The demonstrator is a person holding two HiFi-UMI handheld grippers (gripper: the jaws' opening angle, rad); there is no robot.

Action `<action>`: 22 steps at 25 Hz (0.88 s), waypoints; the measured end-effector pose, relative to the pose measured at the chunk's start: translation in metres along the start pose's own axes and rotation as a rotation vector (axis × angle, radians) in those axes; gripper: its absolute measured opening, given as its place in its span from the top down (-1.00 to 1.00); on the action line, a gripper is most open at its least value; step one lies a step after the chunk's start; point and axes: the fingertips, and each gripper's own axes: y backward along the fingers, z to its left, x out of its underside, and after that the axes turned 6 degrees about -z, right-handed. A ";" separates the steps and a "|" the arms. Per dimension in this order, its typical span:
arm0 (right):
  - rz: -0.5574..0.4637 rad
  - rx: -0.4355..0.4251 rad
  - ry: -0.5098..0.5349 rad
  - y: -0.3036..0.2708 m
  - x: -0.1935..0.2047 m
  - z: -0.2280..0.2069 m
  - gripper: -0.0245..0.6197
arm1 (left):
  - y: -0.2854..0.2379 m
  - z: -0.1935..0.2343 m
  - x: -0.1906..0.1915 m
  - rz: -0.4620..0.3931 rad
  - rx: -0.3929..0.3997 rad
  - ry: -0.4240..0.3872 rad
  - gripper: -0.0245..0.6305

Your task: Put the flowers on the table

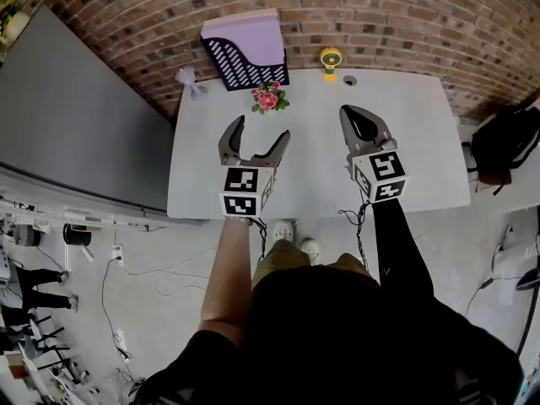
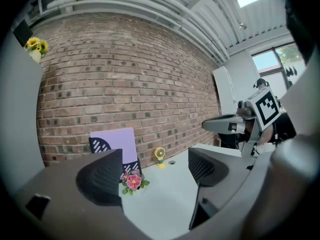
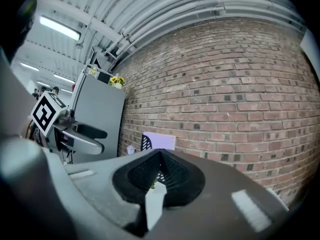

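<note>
**Person stands over a table, grippers raised, flowers at the far side**

Person's arms reach forward over a pale grey table (image 1: 422, 142). Left gripper (image 1: 261, 129) hovers with jaws spread wide and nothing between them. Right gripper (image 1: 353, 112) has its jaws pressed together, holding nothing. A small pink posy, the flowers (image 1: 268, 98), lies on the table just before a purple tray (image 1: 245, 53), ahead of the left gripper. It looks light, soft and easily crushed, so a gentle pinch low at the leaves or stems seems safest.
</note>
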 end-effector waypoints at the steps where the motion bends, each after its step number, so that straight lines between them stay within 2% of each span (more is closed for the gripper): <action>1: -0.003 0.001 0.001 0.001 -0.002 -0.001 0.92 | 0.001 -0.002 -0.008 -0.014 0.002 0.003 -0.31; 4: -0.018 0.009 0.002 0.002 -0.008 -0.003 0.92 | 0.004 -0.007 -0.027 -0.053 -0.006 0.011 -0.30; 10: -0.031 0.008 0.003 0.003 -0.011 0.001 0.92 | 0.014 -0.003 -0.040 -0.103 -0.053 -0.032 -0.30; 12: -0.035 0.008 0.003 0.003 -0.012 0.001 0.92 | 0.016 -0.001 -0.040 -0.111 -0.061 -0.028 -0.22; 16: -0.044 0.005 0.002 0.001 -0.014 0.003 0.92 | 0.020 0.009 -0.042 -0.124 -0.119 -0.025 0.32; 18: -0.045 0.004 0.002 0.000 -0.015 0.004 0.92 | 0.022 0.013 -0.042 -0.124 -0.149 -0.025 0.52; 20: -0.044 0.005 0.001 -0.001 -0.016 0.003 0.92 | 0.023 0.018 -0.042 -0.121 -0.178 -0.027 0.84; 22: -0.044 0.005 -0.001 -0.001 -0.015 0.003 0.92 | 0.025 0.021 -0.042 -0.126 -0.192 -0.020 0.90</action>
